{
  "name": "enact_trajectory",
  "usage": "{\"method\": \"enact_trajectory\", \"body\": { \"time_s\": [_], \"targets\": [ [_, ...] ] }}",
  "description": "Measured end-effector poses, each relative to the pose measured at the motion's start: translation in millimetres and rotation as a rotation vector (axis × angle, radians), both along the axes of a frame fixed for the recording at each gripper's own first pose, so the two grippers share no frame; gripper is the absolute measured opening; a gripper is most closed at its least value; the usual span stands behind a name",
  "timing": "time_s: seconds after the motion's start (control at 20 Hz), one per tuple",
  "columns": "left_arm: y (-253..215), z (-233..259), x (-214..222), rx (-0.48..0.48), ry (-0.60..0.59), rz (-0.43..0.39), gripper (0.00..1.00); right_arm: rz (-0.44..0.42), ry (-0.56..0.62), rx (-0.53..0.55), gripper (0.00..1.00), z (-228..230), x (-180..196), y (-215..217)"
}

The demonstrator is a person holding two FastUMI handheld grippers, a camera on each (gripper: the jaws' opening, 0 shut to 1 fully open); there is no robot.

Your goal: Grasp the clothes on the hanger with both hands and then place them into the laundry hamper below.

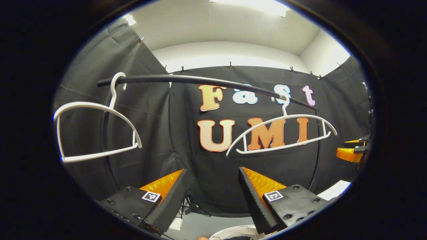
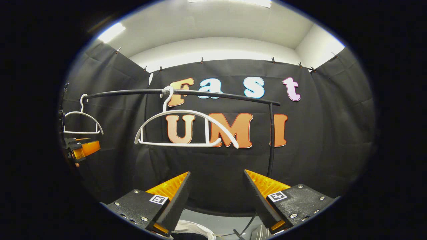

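Observation:
Two white hangers hang bare on a black rail (image 1: pixel 200 80). In the left gripper view one hanger (image 1: pixel 86 104) is at the left end, tilted, and the other hanger (image 1: pixel 300 116) is toward the right. My left gripper (image 1: pixel 211 196) is open below them, with nothing between its fingers. My right gripper (image 2: pixel 217 196) is open too, under the nearer hanger (image 2: pixel 176 144). A strip of white fabric (image 1: pixel 233 231) shows at the bottom edge, and again as white fabric (image 2: pixel 193 230) low in the right gripper view. What it lies in is hidden.
The rail's black upright post (image 2: pixel 272 140) drops down at its right end. The other gripper's orange finger (image 1: pixel 348 154) shows at the far right of the left gripper view, and the left gripper's orange finger (image 2: pixel 88 149) at the far left of the right gripper view. A white flat patch (image 1: pixel 333 190) lies low right.

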State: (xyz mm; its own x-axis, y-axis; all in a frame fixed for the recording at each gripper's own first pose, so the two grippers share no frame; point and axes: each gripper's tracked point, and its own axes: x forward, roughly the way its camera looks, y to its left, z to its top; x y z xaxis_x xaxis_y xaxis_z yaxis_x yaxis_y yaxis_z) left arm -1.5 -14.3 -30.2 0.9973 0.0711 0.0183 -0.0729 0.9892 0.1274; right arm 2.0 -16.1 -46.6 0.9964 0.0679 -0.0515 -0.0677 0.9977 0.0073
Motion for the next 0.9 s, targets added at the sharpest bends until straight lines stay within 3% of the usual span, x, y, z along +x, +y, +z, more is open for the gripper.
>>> {"method": "enact_trajectory", "body": {
  "time_s": [0.65, 0.7, 0.75, 0.8, 0.9],
  "targets": [
    [11, 9, -3, 0.008, -0.005, 0.015, 0.97, 0.003, -0.009, -0.006, 1.0, 4, 2, 3],
    [12, 9, -2, 0.004, -0.004, 0.016, 0.97, 0.004, -0.008, -0.004, 0.92, 3, 2, 3],
    [12, 9, -2, -0.001, -0.002, 0.016, 0.97, 0.005, -0.008, -0.002, 0.92, 3, 2, 4],
    [13, 8, -2, -0.003, 0.0, 0.016, 0.97, 0.007, -0.009, -0.003, 1.0, 2, 3, 5],
    [15, 8, -5, 0.0, 0.0, 0.018, 0.94, 0.004, -0.012, -0.011, 1.0, 2, 2, 4]
  ]
}}
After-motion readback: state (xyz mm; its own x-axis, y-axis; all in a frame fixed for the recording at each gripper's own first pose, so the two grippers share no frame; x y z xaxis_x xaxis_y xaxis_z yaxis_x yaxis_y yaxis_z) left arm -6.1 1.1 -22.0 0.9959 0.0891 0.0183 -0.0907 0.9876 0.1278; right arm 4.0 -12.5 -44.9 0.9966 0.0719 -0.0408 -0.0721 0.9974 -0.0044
